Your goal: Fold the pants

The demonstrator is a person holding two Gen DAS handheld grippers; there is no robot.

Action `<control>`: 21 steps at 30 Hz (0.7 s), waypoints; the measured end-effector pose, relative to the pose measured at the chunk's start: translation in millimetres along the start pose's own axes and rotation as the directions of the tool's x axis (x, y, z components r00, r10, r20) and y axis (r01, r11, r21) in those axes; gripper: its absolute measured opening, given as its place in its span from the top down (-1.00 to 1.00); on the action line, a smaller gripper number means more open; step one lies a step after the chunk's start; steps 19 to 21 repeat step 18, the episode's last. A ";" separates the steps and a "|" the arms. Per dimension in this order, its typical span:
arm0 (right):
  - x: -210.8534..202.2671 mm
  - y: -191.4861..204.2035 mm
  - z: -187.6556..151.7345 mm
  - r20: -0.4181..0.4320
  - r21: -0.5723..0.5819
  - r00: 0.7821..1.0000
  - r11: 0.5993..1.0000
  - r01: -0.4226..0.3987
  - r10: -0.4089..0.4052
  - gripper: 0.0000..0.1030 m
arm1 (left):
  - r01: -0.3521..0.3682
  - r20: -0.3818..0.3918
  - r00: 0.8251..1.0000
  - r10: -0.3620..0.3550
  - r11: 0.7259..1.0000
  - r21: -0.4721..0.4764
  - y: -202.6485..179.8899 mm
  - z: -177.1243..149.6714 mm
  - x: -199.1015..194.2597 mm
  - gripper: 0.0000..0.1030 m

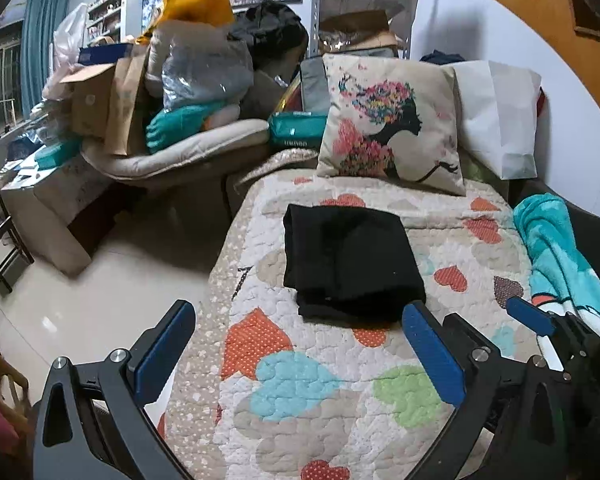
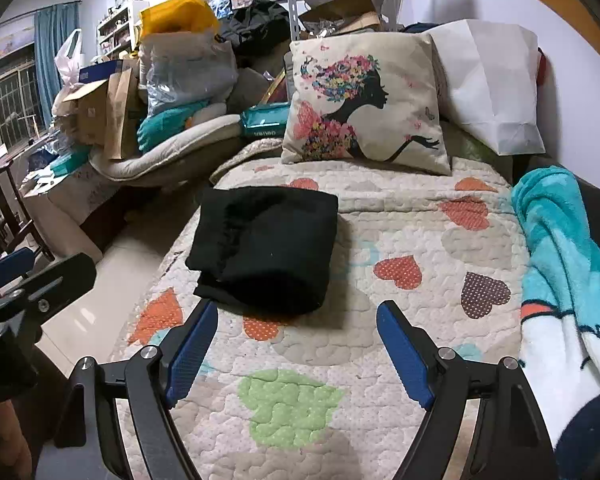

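1. The left hand-held gripper point(image 1: 300, 344) stands wide apart over the quilt point(image 1: 312, 412), nothing between its blue pads.
2. The right hand-held gripper point(image 2: 296, 340) is likewise spread wide and empty.
3. Just beyond both sets of fingertips lie the black pants point(image 2: 264, 248), folded into a compact stack on the bed.
4. Farther back, a printed cushion point(image 2: 364, 104) leans at the head; a teal blanket point(image 2: 560, 240) lies along the right edge.
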State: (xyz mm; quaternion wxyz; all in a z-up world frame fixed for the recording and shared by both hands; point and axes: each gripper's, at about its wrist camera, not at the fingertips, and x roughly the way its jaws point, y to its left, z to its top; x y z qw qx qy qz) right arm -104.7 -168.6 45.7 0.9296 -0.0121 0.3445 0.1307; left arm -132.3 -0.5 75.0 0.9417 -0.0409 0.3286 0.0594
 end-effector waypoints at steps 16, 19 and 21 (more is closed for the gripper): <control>94.4 -2.2 20.4 -0.125 -0.029 0.989 0.997 0.072 -0.075 -0.68 | 0.047 -0.186 0.981 -0.049 0.999 -0.014 7.3 10.3 126.5 -1.00; 103.5 -3.4 16.6 -0.147 -0.021 0.986 0.997 0.071 -0.073 -0.68 | 0.065 -0.229 0.971 -0.073 0.997 -0.042 10.3 7.0 136.5 -1.00; 103.5 -3.4 16.6 -0.147 -0.021 0.986 0.997 0.071 -0.073 -0.68 | 0.065 -0.229 0.971 -0.073 0.997 -0.042 10.3 7.0 136.5 -1.00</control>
